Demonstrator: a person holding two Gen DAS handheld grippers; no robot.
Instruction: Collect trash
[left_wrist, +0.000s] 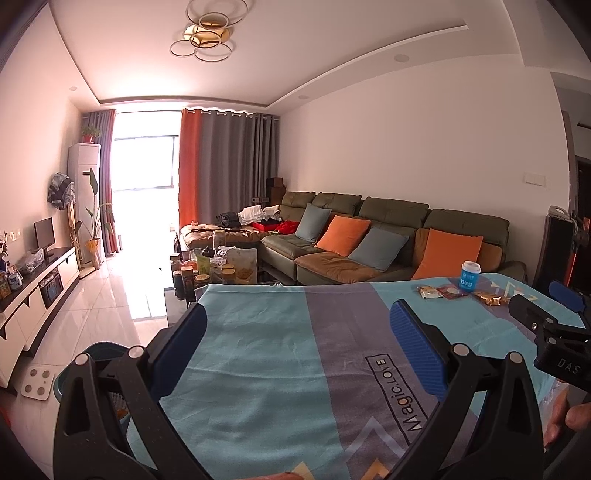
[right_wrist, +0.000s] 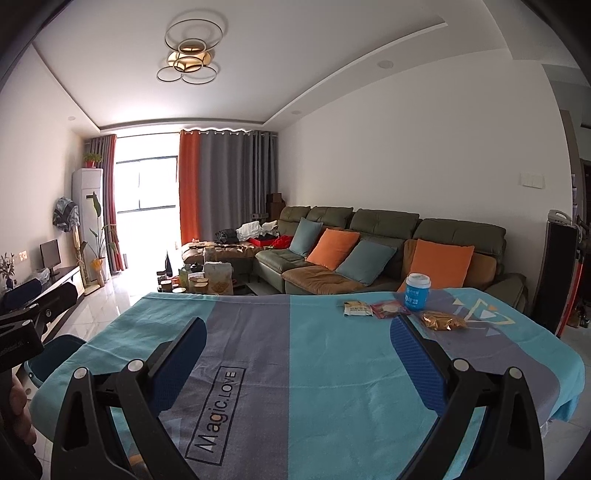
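Trash lies at the far right of a table covered by a blue and grey cloth (right_wrist: 295, 369): a blue paper cup with a white lid (right_wrist: 417, 291) standing upright, a pale wrapper (right_wrist: 356, 308), a red wrapper (right_wrist: 389, 308) and a gold wrapper (right_wrist: 442, 320). The left wrist view shows the same cup (left_wrist: 470, 277), pale wrapper (left_wrist: 429, 292), red wrapper (left_wrist: 453, 292) and gold wrapper (left_wrist: 491, 298). My left gripper (left_wrist: 298, 321) is open and empty above the cloth (left_wrist: 277, 369). My right gripper (right_wrist: 297, 334) is open and empty, short of the trash.
A blue bin (left_wrist: 94, 373) stands on the floor at the table's left edge, also in the right wrist view (right_wrist: 51, 360). A green sofa with orange and blue cushions (right_wrist: 369, 251) stands behind the table. A cluttered coffee table (left_wrist: 214, 269) is beyond it.
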